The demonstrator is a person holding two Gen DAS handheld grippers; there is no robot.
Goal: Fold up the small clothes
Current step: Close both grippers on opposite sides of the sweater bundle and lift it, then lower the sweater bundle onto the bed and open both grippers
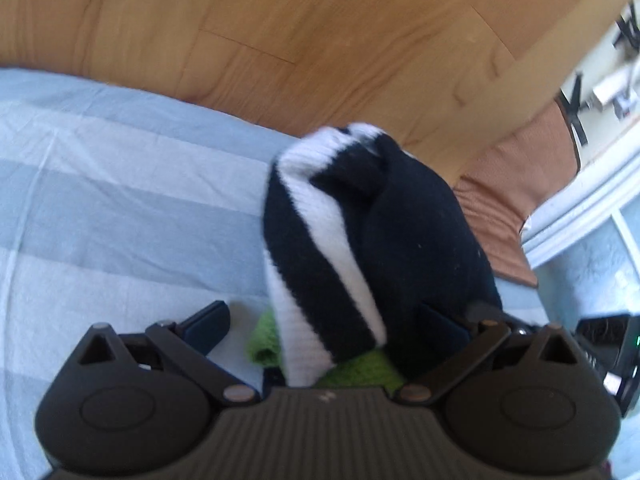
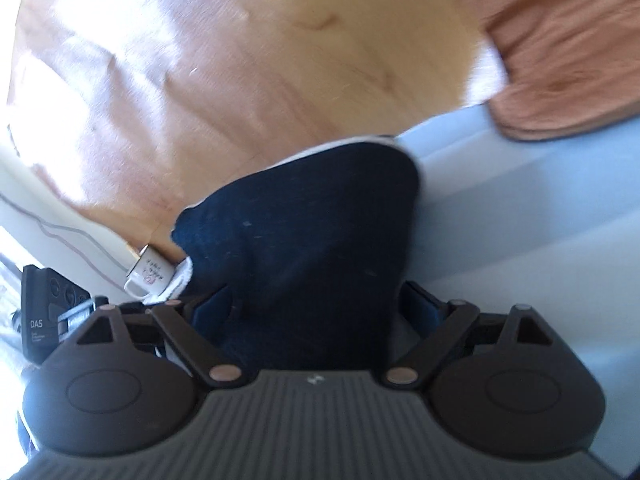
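My left gripper (image 1: pixel 326 320) has its fingers spread wide, and a black-and-white striped sock (image 1: pixel 340 248) stands bundled between them, nearer the right finger than the left; I cannot tell whether either pad actually touches it. A scrap of green cloth (image 1: pixel 266 340) sits under the sock, right at the gripper's base. My right gripper (image 2: pixel 316 300) also has its fingers apart, with a dark navy garment (image 2: pixel 312 224) filling the gap between them; whether the pads press on it I cannot tell, since the fabric hides them. Both pieces sit over a pale blue striped sheet (image 1: pixel 100 200). Beyond its edge lies a wooden floor (image 1: pixel 320 32), with a terracotta mat (image 2: pixel 568 48) at the side. A small white mug (image 2: pixel 148 276) stands left of the navy garment.
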